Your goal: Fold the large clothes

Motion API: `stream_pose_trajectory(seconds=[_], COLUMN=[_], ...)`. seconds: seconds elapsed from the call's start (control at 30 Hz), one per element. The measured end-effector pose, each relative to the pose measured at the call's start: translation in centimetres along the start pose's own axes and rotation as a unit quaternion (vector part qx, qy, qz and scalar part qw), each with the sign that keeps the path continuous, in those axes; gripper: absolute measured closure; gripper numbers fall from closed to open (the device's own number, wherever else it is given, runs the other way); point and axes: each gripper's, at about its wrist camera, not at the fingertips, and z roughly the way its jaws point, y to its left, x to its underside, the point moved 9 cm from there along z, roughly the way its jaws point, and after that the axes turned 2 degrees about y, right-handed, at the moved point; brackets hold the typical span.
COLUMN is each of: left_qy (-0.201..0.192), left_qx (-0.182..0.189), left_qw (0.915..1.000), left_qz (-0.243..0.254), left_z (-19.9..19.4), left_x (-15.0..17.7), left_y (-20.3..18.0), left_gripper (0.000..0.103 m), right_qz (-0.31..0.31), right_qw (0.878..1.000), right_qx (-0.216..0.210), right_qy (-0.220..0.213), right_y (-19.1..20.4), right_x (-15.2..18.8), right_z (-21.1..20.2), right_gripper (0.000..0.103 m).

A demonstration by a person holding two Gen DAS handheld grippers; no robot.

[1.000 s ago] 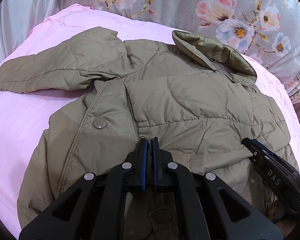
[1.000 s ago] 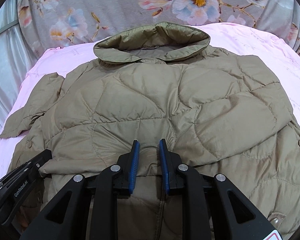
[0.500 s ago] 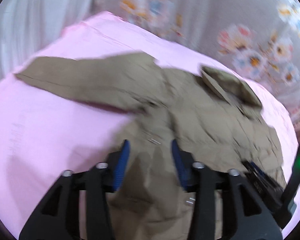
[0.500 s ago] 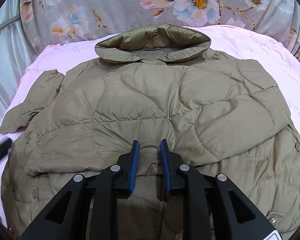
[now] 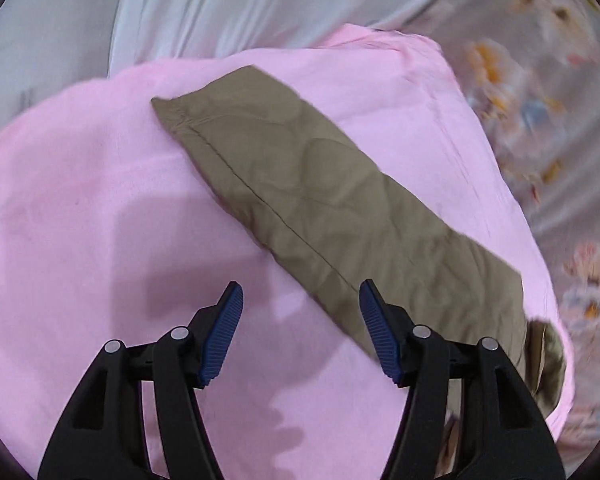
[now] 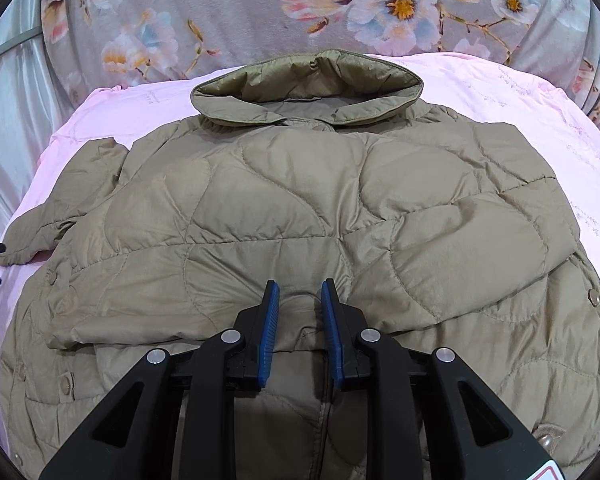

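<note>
Your left gripper (image 5: 300,332) points down at a slant over the soft pink sheet (image 5: 100,240). Its jaws are opening, and only bare pink sheet lies between the blue ribbed pads (image 5: 222,336). Nothing is held. Just past its right pad lies the long flat sleeve (image 5: 320,204) of the puffy olive-brown quilted jacket (image 6: 300,216). The sleeve stretches away across the sheet, up and to the left, with its cuff end at the far side. This view is a bit blurry near the edges.

Your right gripper (image 6: 298,332) also tilts down, over the lower middle of the jacket. Its jaws stand only a little way apart. A small bunch of jacket cloth sits between the blue pads, but you cannot tell if they pinch it.

The jacket lies spread flat on the pink sheet, with its round collar (image 6: 308,88) at the far side. One sleeve is folded across the front. Round snap buttons (image 6: 594,296) show along the edges. Behind the sheet hangs a grey cloth with big flowers (image 6: 380,4).
</note>
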Motion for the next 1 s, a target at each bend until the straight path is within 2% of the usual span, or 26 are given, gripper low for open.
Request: stream_pose_trajectory(seconds=[0.1,0.17,0.23,0.3,0.37,0.43,0.53,0.6,0.67,0.7,0.77,0.83,0.9,1.0], left_qy=[0.010,-0.003,-0.002,0.001,0.000,-0.026,-0.069,-0.094,-0.114,-0.123,-0.125,-0.111,-0.089,-0.040], left_qx=[0.025,0.027,0.030,0.039,0.056,0.065,0.081,0.104,0.127,0.143,0.168,0.193,0.206,0.214], left_qw=[0.9985,0.9983,0.9986,0.9988,0.9984,0.9972,0.9885,0.9764,0.9606,0.9498,0.9313,0.9105,0.8948,0.8792], left_qz=[-0.048,-0.052,-0.044,-0.030,-0.012,0.027,0.107,0.164,0.219,0.249,0.298,0.348,0.386,0.424], left_z=[2.1,2.4,2.7,2.9,2.1,-0.1,-4.8,-8.3,-11.5,-13.4,-15.8,-17.4,-17.6,-15.8], left_x=[-1.6,-2.3,-2.7,-2.9,-3.1,-3.5,-2.9,-1.3,1.3,3.2,7.2,12.8,17.9,25.1], left_y=[0.8,0.5,-0.4,-1.6,-3.2,-6.1,-12.6,-17.9,-23.1,-26.0,-30.5,-34.8,-37.3,-38.8], left_gripper=[0.045,0.045,0.053,0.094,0.098,0.100,0.100,0.100,0.100,0.100,0.100,0.100,0.100,0.099], right_qz=[0.000,0.000,0.000,0.000,-0.001,-0.003,-0.004,-0.003,-0.001,0.002,0.013,0.026,0.039,0.059], right_qw=[1.000,1.000,1.000,1.000,1.000,1.000,1.000,1.000,1.000,1.000,1.000,0.999,0.998,0.996], right_qx=[0.001,0.001,0.001,0.001,0.002,0.005,0.008,0.007,0.004,0.000,-0.007,-0.012,-0.022,-0.024], right_qy=[0.000,0.000,0.000,0.000,0.000,0.000,-0.001,-0.001,-0.002,-0.004,-0.016,-0.035,-0.048,-0.061], right_y=[0.1,0.1,0.1,0.1,0.1,0.1,0.2,0.3,0.3,0.3,0.1,-0.5,-1.2,-3.4], right_x=[0.0,0.0,0.0,0.0,0.0,0.0,-0.1,-0.1,-0.2,-0.3,-0.6,-1.2,-1.8,-2.3], right_z=[0.1,0.1,0.1,0.1,0.1,0.1,0.2,0.1,0.1,0.0,-0.8,-2.2,-3.5,-5.5], right_gripper=[0.082,0.082,0.082,0.082,0.082,0.081,0.081,0.081,0.081,0.080,0.072,0.068,0.066,0.062])
